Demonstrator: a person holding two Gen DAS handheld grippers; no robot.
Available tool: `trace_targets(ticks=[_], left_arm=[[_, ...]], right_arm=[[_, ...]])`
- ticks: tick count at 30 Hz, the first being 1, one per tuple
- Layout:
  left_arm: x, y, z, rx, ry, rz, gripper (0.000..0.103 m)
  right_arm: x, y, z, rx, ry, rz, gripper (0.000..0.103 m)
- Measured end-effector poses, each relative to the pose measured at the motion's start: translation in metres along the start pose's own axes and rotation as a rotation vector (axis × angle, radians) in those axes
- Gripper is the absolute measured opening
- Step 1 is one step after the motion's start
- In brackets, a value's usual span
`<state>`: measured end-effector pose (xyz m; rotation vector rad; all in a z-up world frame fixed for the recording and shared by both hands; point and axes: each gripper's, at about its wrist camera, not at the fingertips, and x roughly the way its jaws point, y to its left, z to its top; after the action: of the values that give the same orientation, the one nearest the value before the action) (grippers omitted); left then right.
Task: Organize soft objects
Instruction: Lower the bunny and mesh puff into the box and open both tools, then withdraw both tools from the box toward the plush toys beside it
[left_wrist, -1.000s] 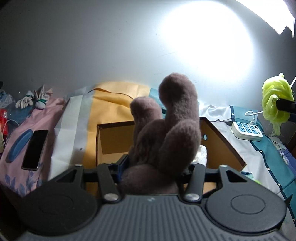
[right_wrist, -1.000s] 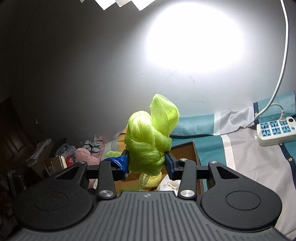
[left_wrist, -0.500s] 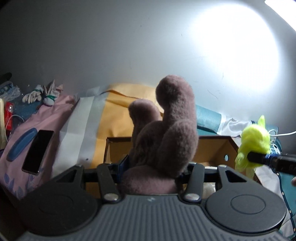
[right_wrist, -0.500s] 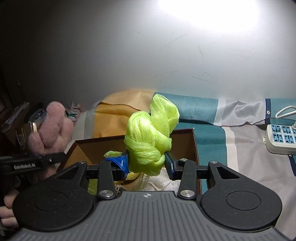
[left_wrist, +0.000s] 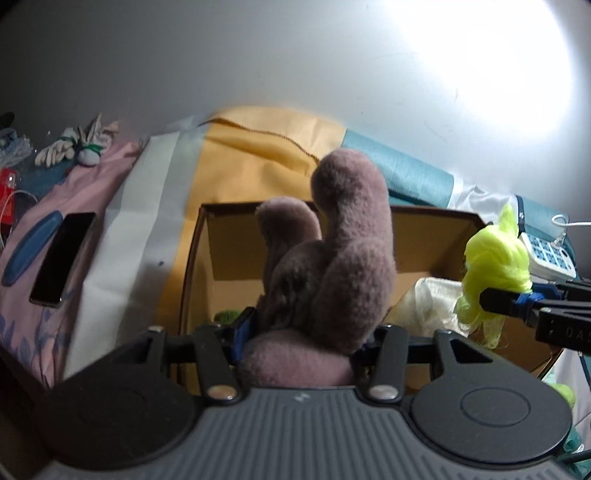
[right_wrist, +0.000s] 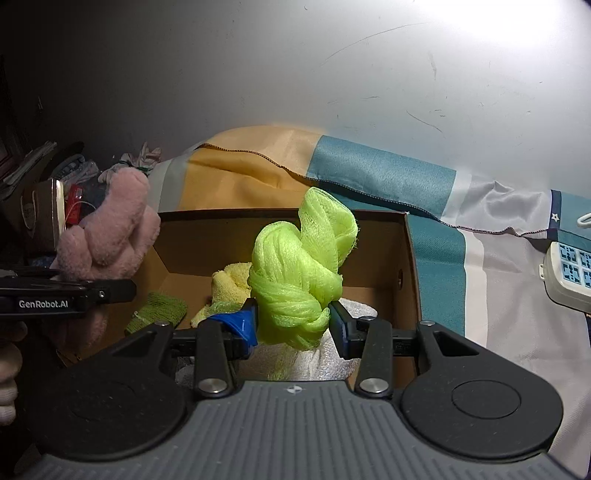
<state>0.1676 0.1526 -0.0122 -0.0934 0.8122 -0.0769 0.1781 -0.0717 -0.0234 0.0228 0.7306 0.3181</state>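
- Left gripper (left_wrist: 303, 332) — fingers clamped on a mauve plush toy (left_wrist: 332, 266), its limbs standing up over the near edge of the cardboard box (left_wrist: 436, 229).
- Right gripper (right_wrist: 291, 325) — fingers pinching a knotted lime-green mesh cloth (right_wrist: 299, 273), held above the box interior.
- Box contents: a pale yellow cloth (right_wrist: 229, 284), a dark green knit piece (right_wrist: 159, 310) and white fabric (right_wrist: 347, 362) on the floor of the box.
- Surroundings: the box rests on a bed cover with yellow, teal and white panels (right_wrist: 369, 173); a black phone (left_wrist: 62, 258) lies to the left, a white power strip (right_wrist: 569, 273) to the right.
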Motion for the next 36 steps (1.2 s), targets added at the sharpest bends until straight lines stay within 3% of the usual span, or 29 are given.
trace_targets(ticks=[4, 8, 9, 10, 11, 19, 24, 36], left_arm=[[0.012, -0.001, -0.010, 0.012, 0.045, 0.033, 0.052], [0.007, -0.004, -0.012, 0.020, 0.027, 0.041, 0.051], [0.004, -0.006, -0.011, 0.029, 0.015, 0.050, 0.052], [0.001, -0.009, -0.010, 0.043, 0.001, 0.064, 0.062], [-0.001, -0.012, -0.009, 0.056, -0.010, 0.079, 0.068], [-0.015, -0.017, -0.008, 0.073, -0.007, 0.145, 0.071], [-0.031, -0.021, -0.010, 0.087, -0.026, 0.189, 0.072], [-0.076, -0.009, -0.029, 0.073, -0.062, 0.248, 0.072]], right_arm=[[0.003, -0.001, -0.001, 0.003, 0.006, -0.007, 0.025], [0.003, 0.001, -0.001, 0.015, 0.003, 0.001, 0.025], [0.005, 0.002, -0.002, 0.015, 0.007, 0.000, 0.025], [0.005, 0.002, -0.003, 0.017, 0.007, -0.008, 0.026], [0.007, 0.003, -0.004, 0.022, 0.011, -0.024, 0.028], [0.004, -0.005, -0.009, 0.100, 0.017, -0.164, 0.030], [-0.018, -0.009, -0.011, 0.217, -0.028, -0.105, 0.031], [-0.073, 0.022, -0.028, 0.229, -0.090, 0.026, 0.031]])
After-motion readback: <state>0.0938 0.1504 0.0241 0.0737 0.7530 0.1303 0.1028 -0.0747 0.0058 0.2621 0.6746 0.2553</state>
